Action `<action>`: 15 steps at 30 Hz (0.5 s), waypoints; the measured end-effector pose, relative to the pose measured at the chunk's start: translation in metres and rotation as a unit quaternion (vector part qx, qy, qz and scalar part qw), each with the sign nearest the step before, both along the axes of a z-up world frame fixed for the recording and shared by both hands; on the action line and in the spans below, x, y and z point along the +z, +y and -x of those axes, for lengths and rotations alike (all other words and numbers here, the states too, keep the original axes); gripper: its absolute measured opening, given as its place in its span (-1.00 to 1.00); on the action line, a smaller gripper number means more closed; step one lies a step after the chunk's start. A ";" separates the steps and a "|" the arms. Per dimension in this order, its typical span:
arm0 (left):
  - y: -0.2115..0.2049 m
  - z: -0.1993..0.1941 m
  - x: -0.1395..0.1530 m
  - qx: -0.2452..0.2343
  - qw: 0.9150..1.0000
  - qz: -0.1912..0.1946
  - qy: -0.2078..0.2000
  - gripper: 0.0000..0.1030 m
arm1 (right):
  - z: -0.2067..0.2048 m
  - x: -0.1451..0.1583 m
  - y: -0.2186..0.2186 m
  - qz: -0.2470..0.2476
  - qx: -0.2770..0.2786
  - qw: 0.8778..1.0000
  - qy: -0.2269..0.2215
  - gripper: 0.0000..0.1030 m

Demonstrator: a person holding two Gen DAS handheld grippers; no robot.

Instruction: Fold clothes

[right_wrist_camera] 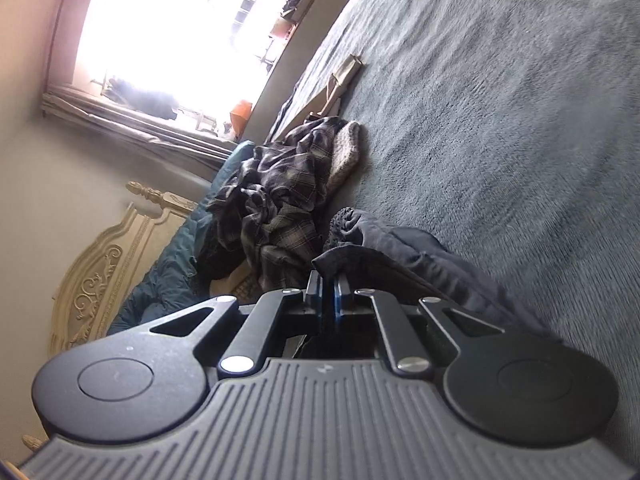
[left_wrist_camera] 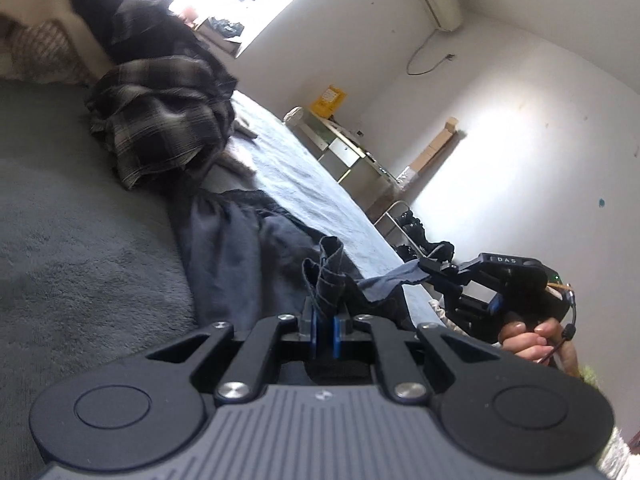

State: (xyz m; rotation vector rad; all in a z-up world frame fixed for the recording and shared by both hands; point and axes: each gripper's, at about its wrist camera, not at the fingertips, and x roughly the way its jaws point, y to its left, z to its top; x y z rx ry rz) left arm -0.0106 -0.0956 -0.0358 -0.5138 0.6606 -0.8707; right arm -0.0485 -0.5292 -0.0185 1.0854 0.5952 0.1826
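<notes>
Left gripper (left_wrist_camera: 325, 322): fingers (left_wrist_camera: 312, 326) drawn narrow, pinching a bunched edge of the dark blue-grey garment (left_wrist_camera: 248, 248). The cloth stands up in a crumpled peak right at the tips.

Right gripper (right_wrist_camera: 330, 292): fingers (right_wrist_camera: 314, 292) likewise narrow, clamped on a folded edge of the same garment (right_wrist_camera: 420, 264). In the left view this gripper (left_wrist_camera: 430, 266) shows at the garment's far-right corner, a hand (left_wrist_camera: 532, 338) on its grip, with a thin strip of cloth pulled taut toward it.

Position of garment: on the grey bed cover (left_wrist_camera: 80, 216), directly ahead of both sets of fingers, the bulk spreading away from the left gripper. Its held edge runs roughly from one gripper to the other, so that is the long axis available for a fold. Both grippers are at the cloth; neither is nearer in any useful sense. Judgement: the coming move depends on keeping the two pinch points apart along this edge so it stays straight when lifted or carried over the body of the garment.

Beyond the garment: a crumpled plaid shirt (left_wrist_camera: 160, 120), untouched, with more dark clothing behind it. Farther still, carved headboard (right_wrist_camera: 104, 264) and bright window (right_wrist_camera: 180, 28).

Legible writing: "DAS" on the right gripper's housing, left view. Nothing else readable.
</notes>
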 end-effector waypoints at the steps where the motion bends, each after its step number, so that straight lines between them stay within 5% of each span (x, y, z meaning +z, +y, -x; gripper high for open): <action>1: 0.000 -0.004 -0.004 0.001 1.000 0.000 0.005 -0.86 | -0.005 -0.002 0.000 0.000 0.005 1.000 0.006 -0.86; 4: 0.001 -0.011 -0.016 0.003 1.000 -0.001 0.023 -0.85 | -0.016 -0.012 -0.005 -0.008 0.018 0.999 0.047 -0.80; 8: 0.007 -0.014 -0.027 0.004 0.999 0.009 0.033 -0.85 | -0.003 0.000 -0.014 0.020 0.013 0.999 0.032 -0.44; 11: 0.010 -0.016 -0.033 0.001 0.999 0.014 0.039 -0.85 | 0.007 0.011 -0.005 0.089 0.054 0.994 0.034 -0.41; 15: 0.014 -0.021 -0.040 0.000 0.998 0.029 0.051 -0.84 | 0.007 0.008 0.020 0.199 0.119 0.970 0.070 -0.41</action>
